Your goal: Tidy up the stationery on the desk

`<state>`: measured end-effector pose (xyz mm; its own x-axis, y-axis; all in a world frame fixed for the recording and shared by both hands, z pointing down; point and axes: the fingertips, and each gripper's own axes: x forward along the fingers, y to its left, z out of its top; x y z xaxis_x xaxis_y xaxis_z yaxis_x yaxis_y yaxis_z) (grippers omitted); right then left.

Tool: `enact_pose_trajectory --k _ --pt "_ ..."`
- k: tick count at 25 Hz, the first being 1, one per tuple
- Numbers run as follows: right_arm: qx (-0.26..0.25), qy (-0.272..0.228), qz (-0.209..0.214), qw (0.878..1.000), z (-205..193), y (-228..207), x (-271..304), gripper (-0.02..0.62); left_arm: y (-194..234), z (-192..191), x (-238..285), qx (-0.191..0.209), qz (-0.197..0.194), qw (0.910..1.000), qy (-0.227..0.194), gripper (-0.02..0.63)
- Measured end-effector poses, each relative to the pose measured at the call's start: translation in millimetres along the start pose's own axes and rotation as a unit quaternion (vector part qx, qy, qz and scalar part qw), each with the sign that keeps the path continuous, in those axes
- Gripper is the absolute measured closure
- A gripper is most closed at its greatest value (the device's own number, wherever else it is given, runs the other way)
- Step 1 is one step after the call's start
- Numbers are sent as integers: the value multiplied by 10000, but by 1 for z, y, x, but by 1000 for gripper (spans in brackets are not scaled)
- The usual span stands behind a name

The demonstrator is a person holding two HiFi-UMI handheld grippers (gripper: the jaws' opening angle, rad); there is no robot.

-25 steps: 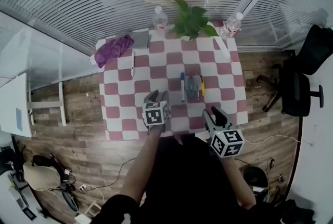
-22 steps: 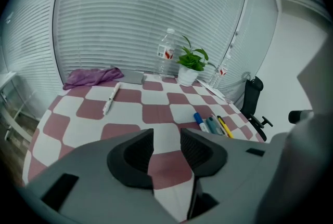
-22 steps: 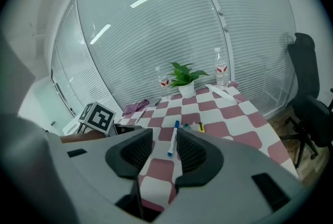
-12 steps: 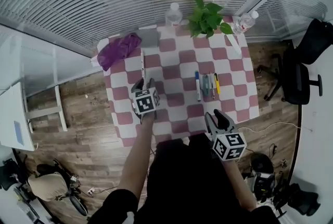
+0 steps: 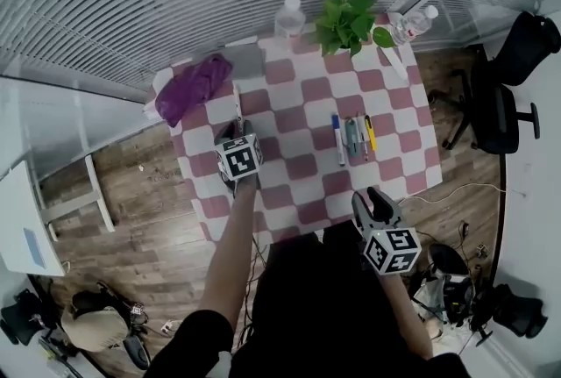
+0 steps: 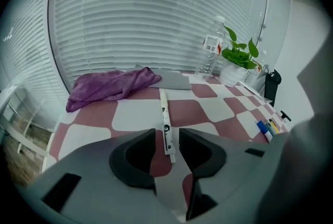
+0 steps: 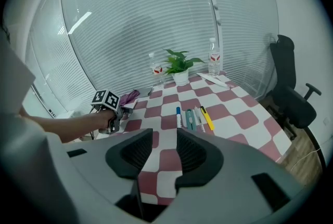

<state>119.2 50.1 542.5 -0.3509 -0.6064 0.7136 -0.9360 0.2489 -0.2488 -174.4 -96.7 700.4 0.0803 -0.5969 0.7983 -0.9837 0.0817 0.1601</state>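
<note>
A white pen (image 6: 165, 122) lies on the checkered tablecloth (image 5: 298, 104) at the table's left. Its near end sits between the jaws of my left gripper (image 6: 166, 148), which stand open, wider than the pen and not pressing on it. In the head view the left gripper (image 5: 235, 133) is just below the white pen (image 5: 237, 103). A blue marker (image 5: 337, 139), a teal pen (image 5: 351, 138), a thin white pen (image 5: 360, 136) and a yellow pen (image 5: 370, 132) lie side by side at the right. My right gripper (image 5: 375, 203) hangs open and empty at the table's near edge, apart from the markers (image 7: 190, 118).
A purple cloth (image 5: 193, 85) and a grey flat object (image 5: 245, 62) lie at the far left. Two water bottles (image 5: 289, 17) (image 5: 412, 24) and a potted plant (image 5: 346, 21) stand along the far edge. An office chair (image 5: 504, 113) stands to the right.
My left gripper has moved left and away across the table to the white pen. The right gripper drew back slightly toward the near edge.
</note>
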Motion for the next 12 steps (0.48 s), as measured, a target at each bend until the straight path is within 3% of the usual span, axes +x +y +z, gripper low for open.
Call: enact_pose_trajectory --k 8,12 --pt "19 -27 -46 10000 4 -1 -1 436 1 -4 5 16 128 9999 100 524" --pt "9 -20 -16 10000 3 -4 -2 436 1 -4 4 108 212 9997 112 528"
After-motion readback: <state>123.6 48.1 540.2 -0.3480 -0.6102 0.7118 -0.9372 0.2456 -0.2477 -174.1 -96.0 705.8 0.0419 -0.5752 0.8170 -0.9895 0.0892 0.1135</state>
